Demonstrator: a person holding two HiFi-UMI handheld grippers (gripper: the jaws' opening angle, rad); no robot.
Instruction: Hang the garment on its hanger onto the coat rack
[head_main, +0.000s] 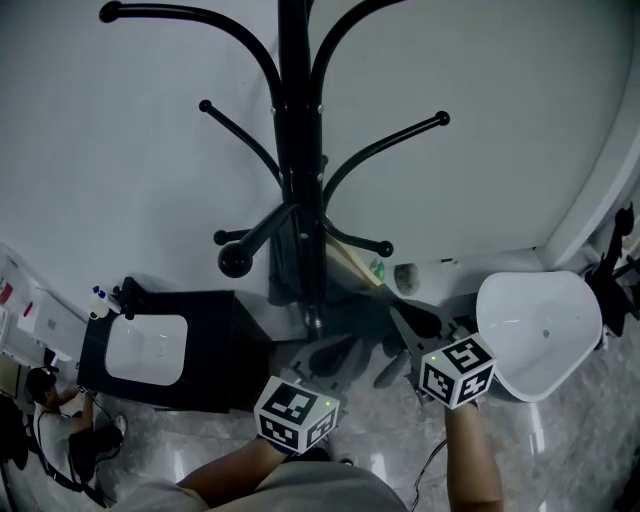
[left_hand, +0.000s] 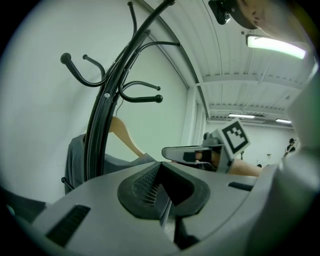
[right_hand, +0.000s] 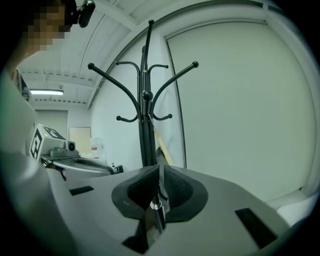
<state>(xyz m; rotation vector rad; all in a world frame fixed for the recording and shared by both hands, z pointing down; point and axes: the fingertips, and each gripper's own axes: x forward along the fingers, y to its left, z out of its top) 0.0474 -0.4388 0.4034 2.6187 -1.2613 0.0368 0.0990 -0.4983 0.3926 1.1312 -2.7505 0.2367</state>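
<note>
The black coat rack (head_main: 297, 150) stands in front of me against the white wall. A grey garment (left_hand: 75, 160) on a wooden hanger (left_hand: 125, 134) hangs low beside the rack's pole (left_hand: 102, 125). My right gripper (right_hand: 159, 170) is shut on the hanger's metal hook, which shows between its pads. The wooden hanger arm (right_hand: 163, 147) rises just beyond it. My left gripper (left_hand: 159, 167) is shut at the garment's shoulder, where grey cloth reaches its tips. In the head view both grippers, left (head_main: 330, 355) and right (head_main: 415, 325), sit near the pole's lower part, below the hooks.
A white moulded chair (head_main: 540, 335) stands on the floor at the right. A black cabinet (head_main: 215, 350) with a white basin is at the left, and a person (head_main: 60, 400) crouches beyond it. The rack's upper hooks (head_main: 440, 119) are bare.
</note>
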